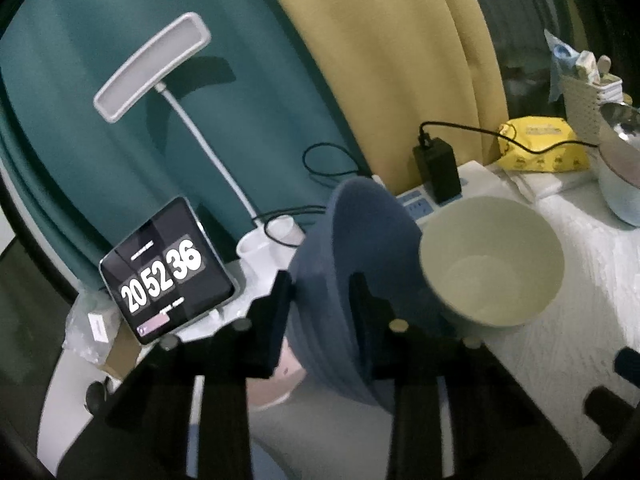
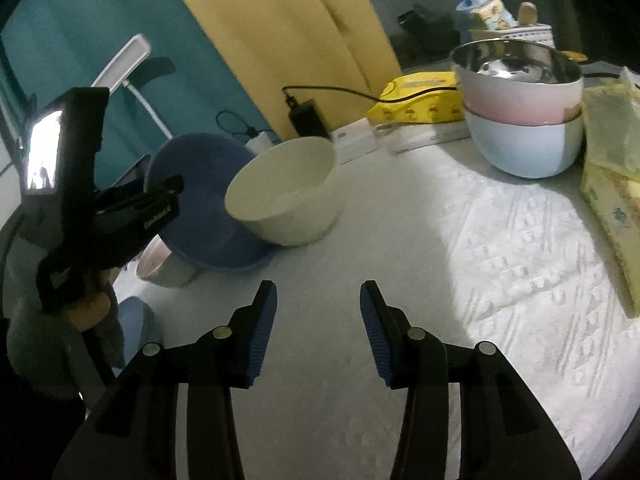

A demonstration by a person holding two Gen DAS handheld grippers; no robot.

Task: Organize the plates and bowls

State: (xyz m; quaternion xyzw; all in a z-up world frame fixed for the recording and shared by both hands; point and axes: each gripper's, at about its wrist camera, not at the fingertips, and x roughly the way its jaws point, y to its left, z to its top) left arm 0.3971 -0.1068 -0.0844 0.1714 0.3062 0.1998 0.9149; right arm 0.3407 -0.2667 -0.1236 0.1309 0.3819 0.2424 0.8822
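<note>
Left gripper [image 1: 320, 304] is seen clamped on the wall of a blue bowl [image 1: 352, 264], one pad outside and one inside the rim, and the bowl is held tipped on its side, lifted at that edge. From the right wrist view the blue bowl [image 2: 200, 200] appears tilted, with its lower edge on or just above the tabletop [image 2: 400, 280]; which of the two cannot be told. Right gripper [image 2: 318, 324] is held spread over a bare patch of the white cloth, with nothing between its pads. Just below the blue bowl a small pinkish bowl [image 2: 160, 264] is partly seen, and a blue object lies nearer the edge, too hidden to be named. Beside the blue bowl, touching or nearly so, a cream bowl [image 2: 288, 192] stands upright and empty. Farther back on the right, a pink bowl [image 2: 520, 96] with a shiny inside is already nested in a pale blue bowl [image 2: 524, 148].

The task is judged to be partly done: one stack of two is formed, while the blue, cream and pinkish bowls remain loose. The blue bowl is probably being moved for stacking next. No plates can be made out with certainty.
</note>
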